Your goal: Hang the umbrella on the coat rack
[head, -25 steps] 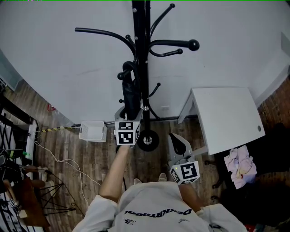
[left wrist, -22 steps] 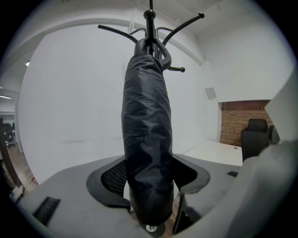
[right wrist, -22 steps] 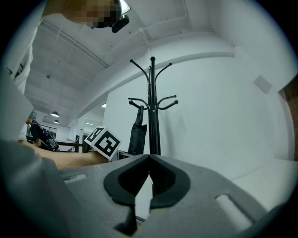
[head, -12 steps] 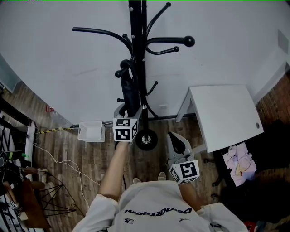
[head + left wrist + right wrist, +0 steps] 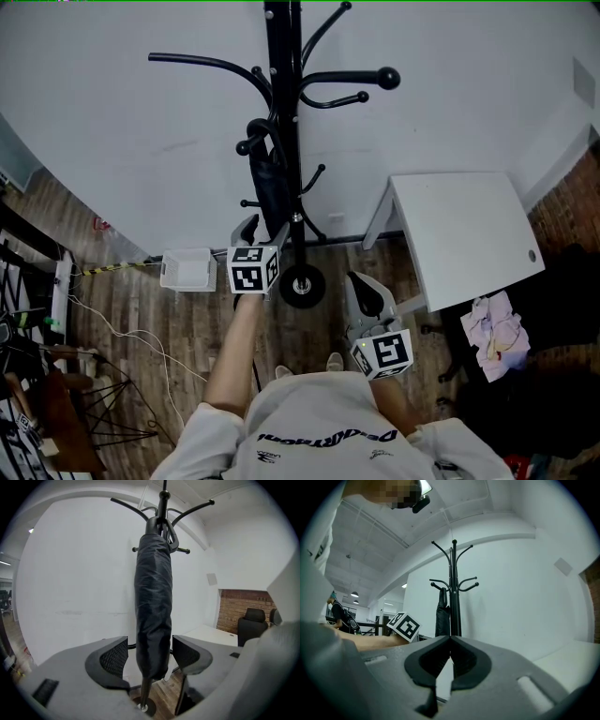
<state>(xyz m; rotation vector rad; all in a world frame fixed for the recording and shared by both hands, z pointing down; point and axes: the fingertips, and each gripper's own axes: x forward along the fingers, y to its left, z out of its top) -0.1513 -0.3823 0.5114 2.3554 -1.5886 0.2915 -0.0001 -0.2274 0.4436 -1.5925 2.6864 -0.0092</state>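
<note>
White table (image 5: 464, 234), floor box (image 5: 187, 271)

Our left arm (image 5: 232, 356) reaches straight out ahead of us, the bare forearm extended, and it carries the left gripper (image 5: 265, 231) at its far end, marker cube (image 5: 253, 270) facing up. That gripper's jaws are opening. The umbrella (image 5: 152, 597) hangs between them, and neither pad (image 5: 115, 656) presses on it, with a gap on each side. Our right gripper (image 5: 367, 292) is held close to our body, its jaw tips meeting with nothing between them.
</note>
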